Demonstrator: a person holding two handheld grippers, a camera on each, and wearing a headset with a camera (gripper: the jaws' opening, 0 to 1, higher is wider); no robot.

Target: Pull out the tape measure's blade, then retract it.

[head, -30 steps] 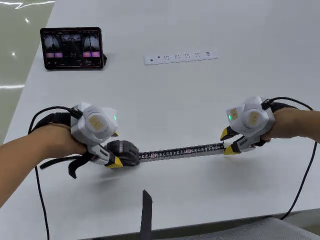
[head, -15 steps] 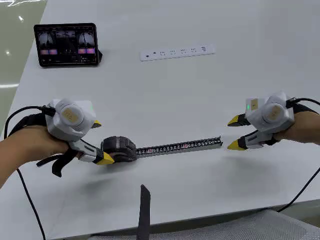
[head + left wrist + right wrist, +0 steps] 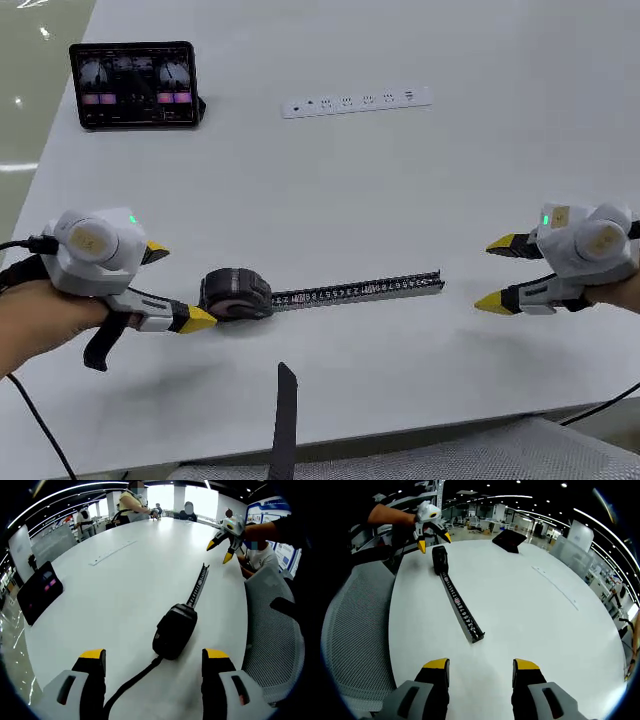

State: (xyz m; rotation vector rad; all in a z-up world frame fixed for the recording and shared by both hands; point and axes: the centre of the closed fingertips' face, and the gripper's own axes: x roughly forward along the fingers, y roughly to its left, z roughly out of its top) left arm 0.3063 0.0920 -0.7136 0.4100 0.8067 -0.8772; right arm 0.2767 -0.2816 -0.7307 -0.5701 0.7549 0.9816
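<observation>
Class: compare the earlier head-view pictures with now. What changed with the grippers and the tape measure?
The right gripper let go of the blade tip and drew away rightward; the left gripper released the case and backed off leftward. Both are open now. The blade is still pulled out, lying on the table; the tablet and power strip stayed put.

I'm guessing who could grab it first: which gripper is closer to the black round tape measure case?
Left. The left gripper sits right beside the black round tape measure case; the right gripper is out past the tip of its pulled-out blade.
</observation>
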